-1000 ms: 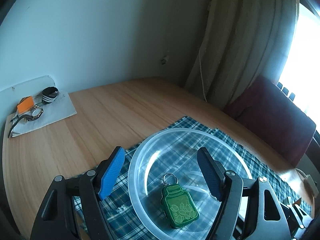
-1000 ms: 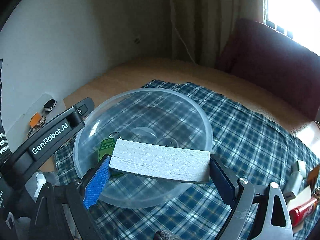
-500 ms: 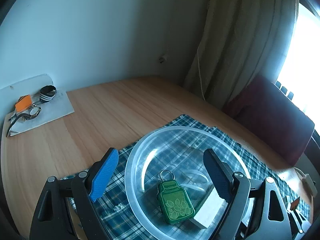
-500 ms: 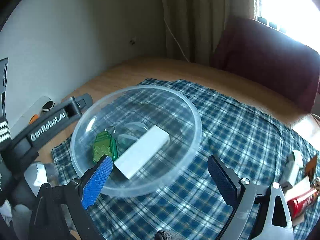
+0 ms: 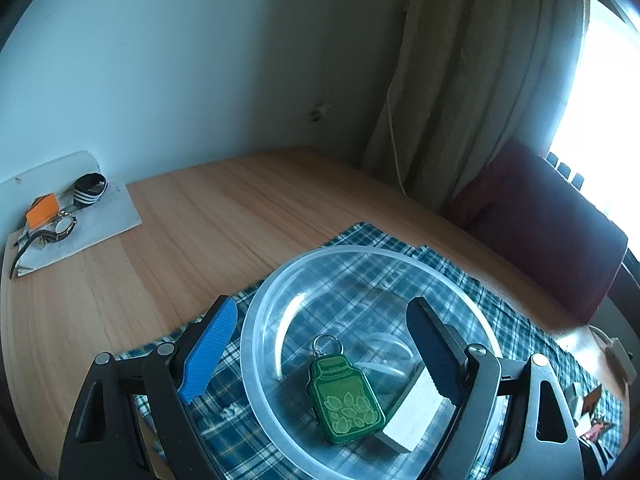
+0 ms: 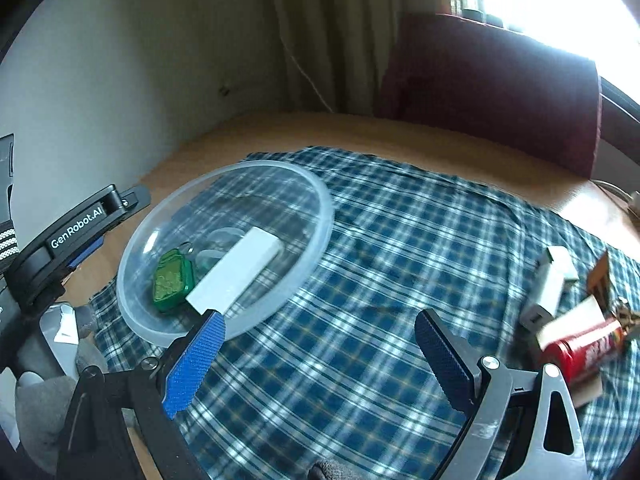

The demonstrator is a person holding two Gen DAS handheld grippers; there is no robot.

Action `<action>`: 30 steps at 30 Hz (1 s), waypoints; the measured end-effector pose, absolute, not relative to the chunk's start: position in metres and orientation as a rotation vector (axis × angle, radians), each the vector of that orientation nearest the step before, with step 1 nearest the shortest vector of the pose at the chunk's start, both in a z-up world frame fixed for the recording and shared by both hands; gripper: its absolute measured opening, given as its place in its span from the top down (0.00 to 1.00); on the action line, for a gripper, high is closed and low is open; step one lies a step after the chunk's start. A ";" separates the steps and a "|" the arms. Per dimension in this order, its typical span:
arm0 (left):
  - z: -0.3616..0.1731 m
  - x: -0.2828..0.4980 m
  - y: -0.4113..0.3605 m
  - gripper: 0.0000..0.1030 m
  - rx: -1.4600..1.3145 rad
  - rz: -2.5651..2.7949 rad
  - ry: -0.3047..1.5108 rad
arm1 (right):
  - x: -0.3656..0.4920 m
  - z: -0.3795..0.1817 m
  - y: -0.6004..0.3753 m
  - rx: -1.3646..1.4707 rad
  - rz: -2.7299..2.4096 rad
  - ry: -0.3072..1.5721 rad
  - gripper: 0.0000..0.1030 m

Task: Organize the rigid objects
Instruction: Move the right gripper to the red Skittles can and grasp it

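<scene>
left claw [image 5: 320,348] spread apart, empty, over clear bowl [image 6: 320,216] | right claw [image 6: 320,344] spread apart, empty | bowl held green keychain [image 5: 344,400] touching white block [image 6: 236,272]

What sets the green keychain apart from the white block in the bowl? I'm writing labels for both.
The green keychain is jar-shaped with a leaf pattern and a metal ring on top; the white block is a plain, unmarked rectangular bar. The white block is the longer of the two, and one end of it runs up toward the rim of the clear bowl, while the green keychain lies flat on the bottom. Both lie side by side inside the clear bowl, held by neither claw.
</scene>
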State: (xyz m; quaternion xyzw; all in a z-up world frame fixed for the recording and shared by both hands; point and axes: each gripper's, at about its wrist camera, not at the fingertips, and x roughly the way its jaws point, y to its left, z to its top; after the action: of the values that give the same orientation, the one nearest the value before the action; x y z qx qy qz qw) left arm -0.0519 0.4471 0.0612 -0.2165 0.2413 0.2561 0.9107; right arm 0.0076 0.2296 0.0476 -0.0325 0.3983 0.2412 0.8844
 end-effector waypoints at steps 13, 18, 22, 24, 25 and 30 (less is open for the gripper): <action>0.057 -0.046 0.442 0.14 -0.417 0.528 0.524 | -0.002 0.051 0.182 -0.034 0.403 0.805 0.04; 0.055 -0.043 0.437 0.14 -0.393 0.525 0.533 | -0.007 0.058 0.162 -0.019 0.357 0.770 0.03; 0.055 -0.041 0.431 0.14 -0.366 0.526 0.530 | -0.008 0.061 0.145 -0.006 0.320 0.742 0.01; 0.055 -0.041 0.428 0.14 -0.358 0.523 0.531 | -0.008 0.061 0.136 0.000 0.287 0.723 0.01; 0.055 -0.041 0.427 0.14 -0.355 0.521 0.532 | -0.007 0.061 0.135 0.002 0.279 0.721 0.01; 0.054 -0.045 0.416 0.14 -0.325 0.515 0.527 | 0.000 0.062 0.101 0.048 0.202 0.717 0.01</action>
State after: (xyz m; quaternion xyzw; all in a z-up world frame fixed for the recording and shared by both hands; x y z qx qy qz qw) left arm -0.0448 0.4156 0.0544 -0.1584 0.2562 0.2507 0.9200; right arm 0.0002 0.1007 0.0616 0.0236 0.3503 0.0989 0.9311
